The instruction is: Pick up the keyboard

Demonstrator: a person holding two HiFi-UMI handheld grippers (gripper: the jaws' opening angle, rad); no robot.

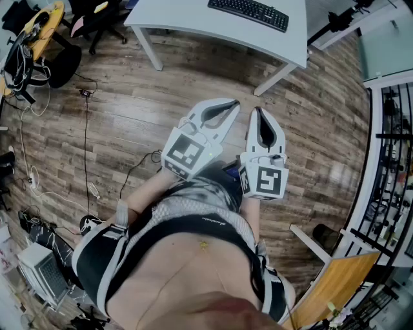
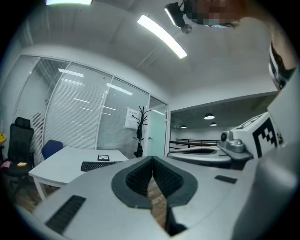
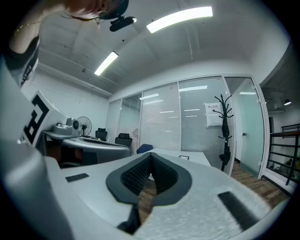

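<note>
A black keyboard (image 1: 248, 13) lies on a white table (image 1: 193, 22) at the top of the head view. The left gripper view shows the same keyboard (image 2: 99, 165) far off on that table (image 2: 61, 166). My left gripper (image 1: 235, 103) and right gripper (image 1: 258, 111) hang side by side over the wooden floor, well short of the table. Both are held level, shut, with nothing between the jaws. In the right gripper view only a corner of the table (image 3: 187, 158) shows past the jaws; the keyboard is hidden there.
A small marker card (image 2: 103, 157) lies on the table behind the keyboard. Office chairs (image 2: 19, 147) stand left of the table. Cables (image 1: 87, 142) trail over the floor at left. A coat stand (image 2: 139, 131) and glass walls lie beyond. A railing (image 1: 390, 180) runs at right.
</note>
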